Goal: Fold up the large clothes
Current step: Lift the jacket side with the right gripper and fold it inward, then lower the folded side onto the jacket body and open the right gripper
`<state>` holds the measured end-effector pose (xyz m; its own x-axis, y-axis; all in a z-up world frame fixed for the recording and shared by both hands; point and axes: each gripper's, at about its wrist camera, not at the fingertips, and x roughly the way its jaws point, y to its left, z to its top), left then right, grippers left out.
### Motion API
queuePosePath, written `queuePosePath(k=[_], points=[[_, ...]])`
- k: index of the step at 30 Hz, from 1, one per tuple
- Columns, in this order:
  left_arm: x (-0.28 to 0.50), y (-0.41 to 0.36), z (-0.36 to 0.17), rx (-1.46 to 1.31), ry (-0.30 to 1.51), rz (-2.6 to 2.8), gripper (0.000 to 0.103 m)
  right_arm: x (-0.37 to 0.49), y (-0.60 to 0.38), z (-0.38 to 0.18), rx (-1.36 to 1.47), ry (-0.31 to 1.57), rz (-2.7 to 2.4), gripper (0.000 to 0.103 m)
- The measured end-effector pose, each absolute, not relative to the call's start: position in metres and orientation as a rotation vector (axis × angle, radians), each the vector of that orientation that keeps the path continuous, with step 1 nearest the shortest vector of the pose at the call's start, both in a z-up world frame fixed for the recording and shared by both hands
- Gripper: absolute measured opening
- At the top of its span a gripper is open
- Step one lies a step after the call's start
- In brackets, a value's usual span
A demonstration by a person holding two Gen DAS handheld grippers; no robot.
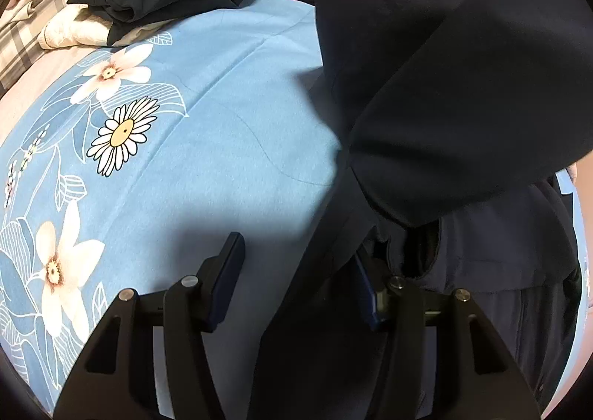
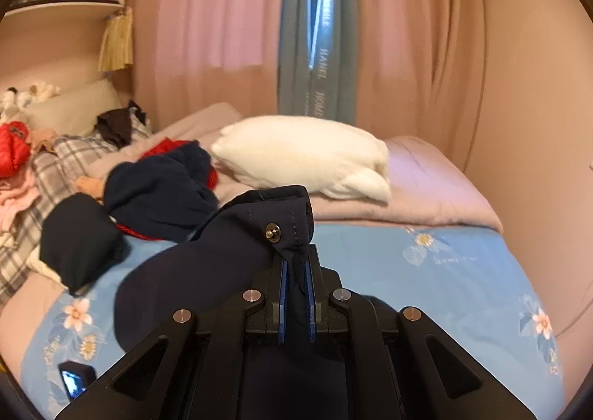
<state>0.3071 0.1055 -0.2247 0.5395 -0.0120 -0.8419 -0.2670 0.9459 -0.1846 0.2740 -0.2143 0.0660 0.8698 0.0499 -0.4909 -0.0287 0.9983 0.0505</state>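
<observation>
You're mid-fold: right gripper (image 2: 296, 275) pinches the navy garment (image 2: 207, 272) by its snap edge, lifted at frame centre. Left gripper (image 1: 296, 272) spread wide (cloth draped across it). Next: carry the edge over onto the bedsheet (image 1: 229, 94) w/ even tension.

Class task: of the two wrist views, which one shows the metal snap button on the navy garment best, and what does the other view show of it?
The right wrist view: the snap button sits sharp on the navy garment, just above the right hand-held gripper, whose jaws are shut on the fabric. The left wrist view shows only dark folds, no button.
</observation>
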Motion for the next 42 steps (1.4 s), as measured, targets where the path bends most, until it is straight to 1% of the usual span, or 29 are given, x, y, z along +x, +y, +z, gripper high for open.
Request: queuePosePath(k=[21, 42], points=[[0.304, 0.108, -0.231, -0.357, 0.985, 0.144, 0.057, 0.285, -0.264, 0.017, 0.126, 0.638, -0.055, 0.009], [0.307, 0.107, -0.232, -0.354, 0.980, 0.149, 0.058, 0.301, -0.299, -0.056, 0.218, 0.793, -0.143, 0.009]])
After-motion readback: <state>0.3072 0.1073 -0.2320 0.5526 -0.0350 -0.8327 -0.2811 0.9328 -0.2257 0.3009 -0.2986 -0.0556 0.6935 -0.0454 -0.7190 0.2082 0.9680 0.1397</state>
